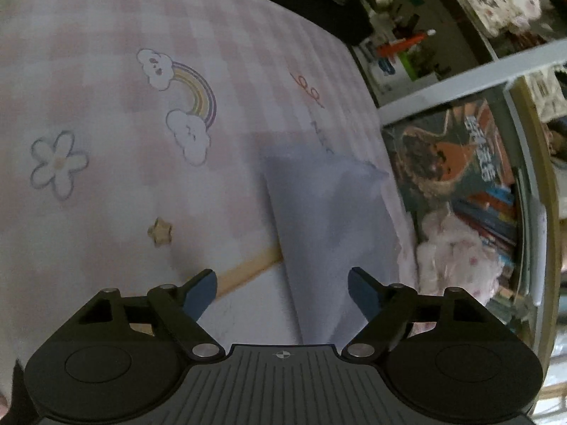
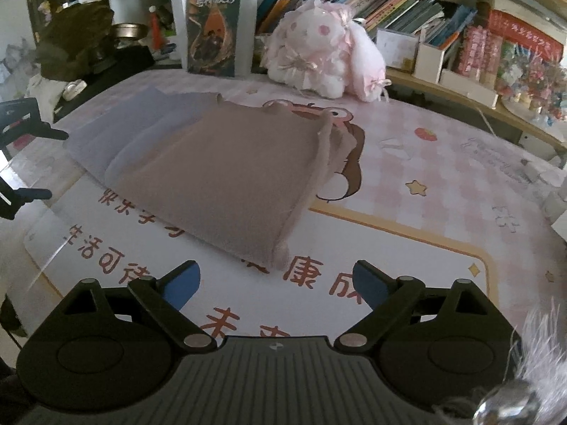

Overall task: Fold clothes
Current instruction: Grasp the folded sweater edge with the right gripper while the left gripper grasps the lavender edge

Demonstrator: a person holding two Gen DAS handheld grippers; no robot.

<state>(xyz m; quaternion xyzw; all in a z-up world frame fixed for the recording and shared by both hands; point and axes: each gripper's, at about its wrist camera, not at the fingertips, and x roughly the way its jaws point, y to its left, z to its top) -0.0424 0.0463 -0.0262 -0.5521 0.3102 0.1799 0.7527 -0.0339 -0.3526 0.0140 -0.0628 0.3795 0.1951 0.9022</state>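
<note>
Now we see both tongs released — the left gripper stands with jaws apart above the edge of the lavender cloth, nothing pinched between them, and the right gripper hangs just as empty over the printed desk mat. On this mat the folded beige garment lies flat, partly covering the lavender cloth, with a pink plush toy behind
</note>
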